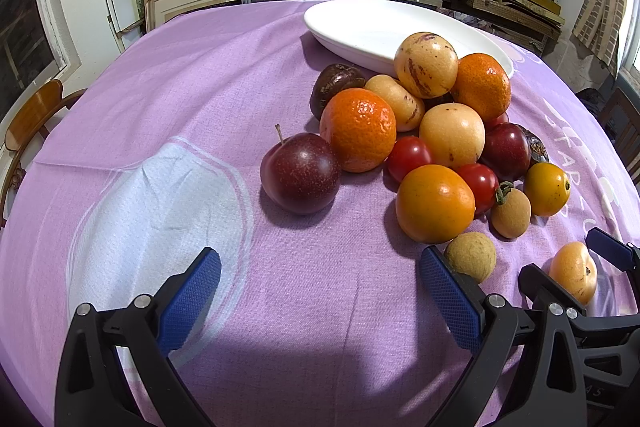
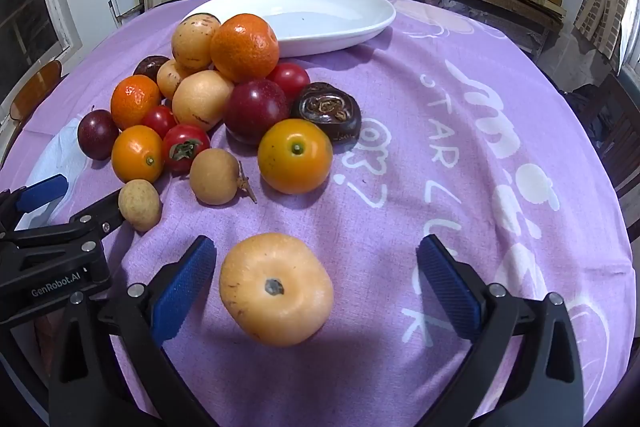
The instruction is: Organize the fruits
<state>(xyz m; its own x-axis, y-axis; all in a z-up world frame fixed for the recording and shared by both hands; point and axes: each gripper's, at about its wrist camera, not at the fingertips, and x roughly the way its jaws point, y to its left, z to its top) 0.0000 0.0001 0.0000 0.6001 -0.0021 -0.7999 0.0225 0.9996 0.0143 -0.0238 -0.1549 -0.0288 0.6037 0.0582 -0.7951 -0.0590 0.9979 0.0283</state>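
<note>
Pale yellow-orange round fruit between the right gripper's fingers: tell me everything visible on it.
The pale yellow-orange round fruit is squat and smooth-skinned, with a small dark dimple facing up and a few brown flecks near its edge. It lies alone on the purple tablecloth, apart from the fruit pile. It sits between the blue-padded fingers of the open right gripper; neither pad touches it. The left wrist view shows it at far right.

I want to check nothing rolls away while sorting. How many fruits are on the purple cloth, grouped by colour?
Pale yellow fruits: 4
Orange mandarins: 2
Orange-yellow tomatoes: 2
Red tomatoes: 3
Dark red plums: 2
Dark brown wrinkled fruits: 2
Small tan fruits: 2
Total: 17
</note>
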